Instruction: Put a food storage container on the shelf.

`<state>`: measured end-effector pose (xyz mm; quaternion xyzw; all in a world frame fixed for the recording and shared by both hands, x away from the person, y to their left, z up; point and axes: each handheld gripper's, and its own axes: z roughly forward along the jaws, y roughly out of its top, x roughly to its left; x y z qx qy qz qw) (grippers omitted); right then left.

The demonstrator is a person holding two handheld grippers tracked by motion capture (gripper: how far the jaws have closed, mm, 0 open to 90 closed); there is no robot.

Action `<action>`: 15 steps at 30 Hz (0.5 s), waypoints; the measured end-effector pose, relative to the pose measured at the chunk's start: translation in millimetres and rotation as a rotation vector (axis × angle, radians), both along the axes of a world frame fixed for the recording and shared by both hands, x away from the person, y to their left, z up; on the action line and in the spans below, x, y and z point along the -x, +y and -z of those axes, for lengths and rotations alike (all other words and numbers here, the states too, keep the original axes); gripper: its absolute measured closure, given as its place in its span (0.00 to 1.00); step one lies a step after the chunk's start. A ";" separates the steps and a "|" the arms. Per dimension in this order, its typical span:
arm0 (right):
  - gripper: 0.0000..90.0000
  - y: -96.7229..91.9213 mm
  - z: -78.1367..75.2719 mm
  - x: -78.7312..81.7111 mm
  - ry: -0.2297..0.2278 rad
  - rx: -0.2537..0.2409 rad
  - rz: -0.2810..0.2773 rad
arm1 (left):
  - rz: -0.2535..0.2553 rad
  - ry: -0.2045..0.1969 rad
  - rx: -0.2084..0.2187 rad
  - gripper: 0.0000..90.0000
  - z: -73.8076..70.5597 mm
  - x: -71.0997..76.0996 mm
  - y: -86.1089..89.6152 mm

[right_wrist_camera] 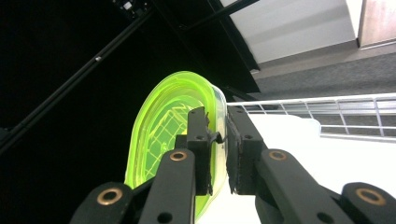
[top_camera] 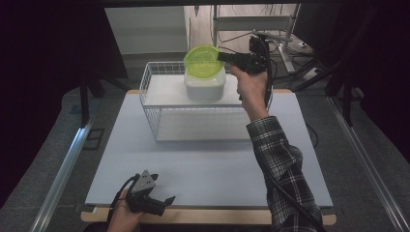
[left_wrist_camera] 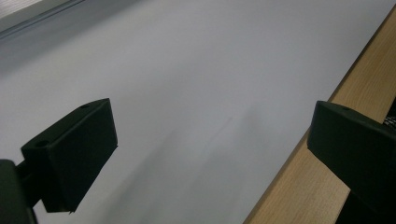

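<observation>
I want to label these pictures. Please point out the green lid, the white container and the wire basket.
green lid (top_camera: pixel 203 60), high view, middle of its top face
white container (top_camera: pixel 204 87), high view, front wall
wire basket (top_camera: pixel 193 124), high view, front wire wall

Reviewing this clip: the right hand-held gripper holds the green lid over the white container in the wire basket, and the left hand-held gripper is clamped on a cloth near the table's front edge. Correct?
Not quite. The left hand-held gripper is open and holds nothing, as the left gripper view shows: bare table between its jaws. The rest stands: the right hand-held gripper grips the green lid over the white container in the wire basket.
</observation>
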<state>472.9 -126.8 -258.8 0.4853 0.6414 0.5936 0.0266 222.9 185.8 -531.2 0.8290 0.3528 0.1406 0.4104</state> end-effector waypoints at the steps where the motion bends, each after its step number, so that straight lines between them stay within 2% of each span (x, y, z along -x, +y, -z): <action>1: 0.88 1.2 -0.8 -0.4 -0.003 0.014 0.003 | 0.000 0.000 0.000 0.02 0.0 0.0 0.0; 6: 0.83 6.3 -3.9 -2.0 -0.017 0.098 0.049 | 0.003 0.002 -0.002 0.02 0.4 -0.1 -0.4; 10: 0.81 7.7 -2.1 -6.0 -0.012 0.122 0.075 | 0.004 0.004 -0.003 0.02 0.7 -0.2 -0.5; 15: 0.80 6.8 0.3 -10.8 -0.007 0.122 0.089 | 0.005 0.008 -0.003 0.02 1.1 -0.4 -0.5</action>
